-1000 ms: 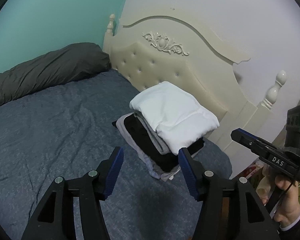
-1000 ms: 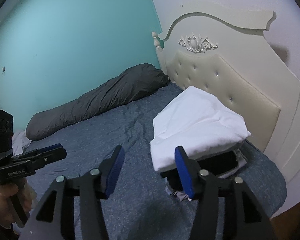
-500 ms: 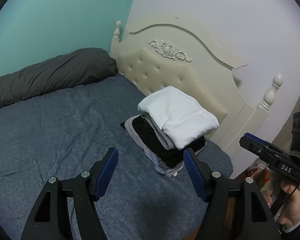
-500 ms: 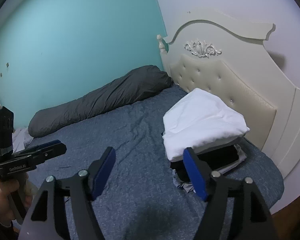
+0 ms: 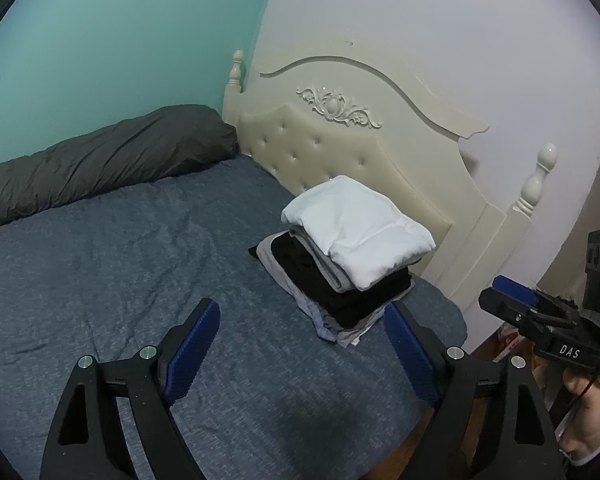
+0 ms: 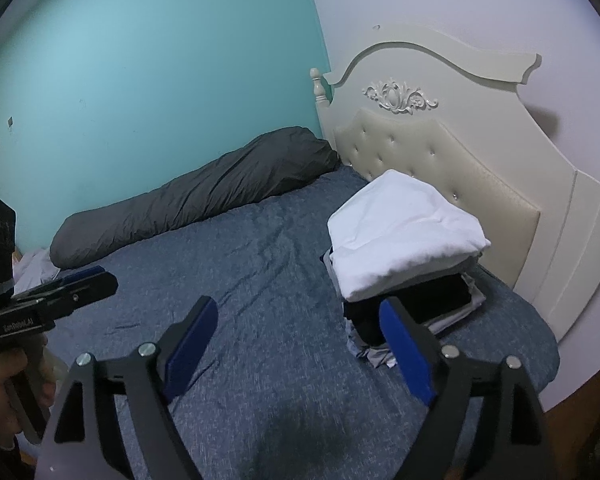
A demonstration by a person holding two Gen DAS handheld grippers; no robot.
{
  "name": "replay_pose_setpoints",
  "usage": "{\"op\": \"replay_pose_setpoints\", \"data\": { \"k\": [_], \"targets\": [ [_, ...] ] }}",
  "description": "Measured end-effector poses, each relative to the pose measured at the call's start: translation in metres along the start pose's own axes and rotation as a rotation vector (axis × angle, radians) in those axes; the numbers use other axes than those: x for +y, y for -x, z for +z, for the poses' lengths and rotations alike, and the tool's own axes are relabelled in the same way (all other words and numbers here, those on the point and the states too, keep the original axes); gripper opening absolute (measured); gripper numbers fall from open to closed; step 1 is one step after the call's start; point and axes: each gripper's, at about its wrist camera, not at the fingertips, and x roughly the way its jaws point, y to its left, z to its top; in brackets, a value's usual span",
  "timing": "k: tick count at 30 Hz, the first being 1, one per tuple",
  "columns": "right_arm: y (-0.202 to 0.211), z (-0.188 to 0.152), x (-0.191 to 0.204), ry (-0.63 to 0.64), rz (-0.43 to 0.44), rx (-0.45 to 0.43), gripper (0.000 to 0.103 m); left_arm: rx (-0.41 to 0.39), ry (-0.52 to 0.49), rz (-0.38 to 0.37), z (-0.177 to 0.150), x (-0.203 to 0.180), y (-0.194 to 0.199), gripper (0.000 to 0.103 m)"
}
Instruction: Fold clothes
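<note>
From where I sat, the folding looked finished or close to it. A stack of folded clothes (image 5: 348, 264) sat right of centre in the left wrist view, on the blue bedsheet (image 5: 120, 280) just in front of the cream headboard (image 5: 340, 152). The white garment (image 5: 360, 228) lay on top, over grey, black and pale layers whose edges stuck out unevenly at the bottom. I saw no loose garment spread on the sheet in either view, so I judged that little was left, unless more clothes waited out of frame.

My left gripper (image 5: 304, 348) hung above the sheet at the bottom of its frame, jaws spread wide and holding nothing. My right gripper (image 6: 300, 340) was the same in its own view: wide apart, empty, with the stack just beyond its right-hand finger.

The left wrist view showed the right gripper from the side at the lower right edge, off the bed corner, with some packaging on the floor behind it. The right wrist view alone showed the full length of the dark grey duvet roll (image 6: 204, 196) along the teal wall (image 6: 140, 60), a pale cloth (image 6: 32, 266) at its far left end that I couldn't identify, and the left gripper at the left edge.
</note>
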Motion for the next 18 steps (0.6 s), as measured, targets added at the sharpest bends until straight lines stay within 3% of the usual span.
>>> {"op": "replay_pose_setpoints", "data": {
  "k": [8,18],
  "targets": [
    [0.011,-0.009,0.003,-0.012,-0.003,-0.004,0.092,-0.010,0.000,0.011,-0.009,0.005,0.014,0.103],
    [0.024,-0.019,0.009,-0.015,-0.006,-0.013,0.098,-0.003,-0.002,0.025,-0.019,0.014,0.029,0.103]
  ]
}}
